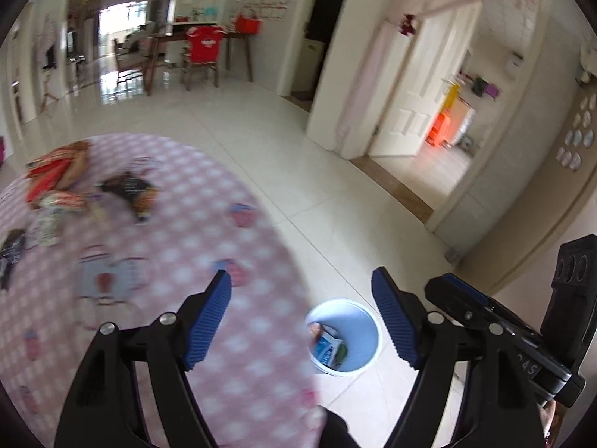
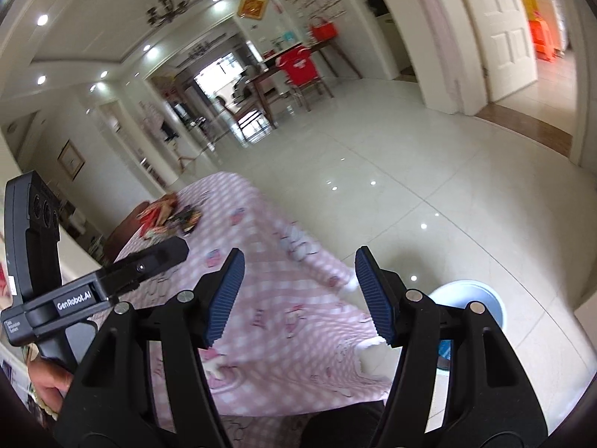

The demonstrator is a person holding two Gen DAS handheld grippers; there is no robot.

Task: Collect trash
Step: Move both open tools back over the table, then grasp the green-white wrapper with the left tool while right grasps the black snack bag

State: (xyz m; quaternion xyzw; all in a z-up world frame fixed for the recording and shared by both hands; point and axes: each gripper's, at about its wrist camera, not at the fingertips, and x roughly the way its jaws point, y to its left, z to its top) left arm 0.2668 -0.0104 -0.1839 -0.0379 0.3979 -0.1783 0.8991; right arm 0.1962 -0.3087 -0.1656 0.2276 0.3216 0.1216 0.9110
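Hovering above pink checked tablecloth point(image 1: 156, 261), left gripper point(image 1: 302, 291) jaws wide apart, empty, right gripper point(image 2: 300, 272) likewise parted, empty, pale blue round plastic bin point(image 1: 360, 330) holding wrappers below.

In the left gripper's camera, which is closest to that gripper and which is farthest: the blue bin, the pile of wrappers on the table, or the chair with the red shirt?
From the left gripper:
1. Blue bin: on the floor just below the fingertips, beside the table, with some trash inside.
2. Pile of wrappers: farther out on the pink checked tablecloth, to the left.
3. Chair with the red shirt: far across the room, at the wooden table.
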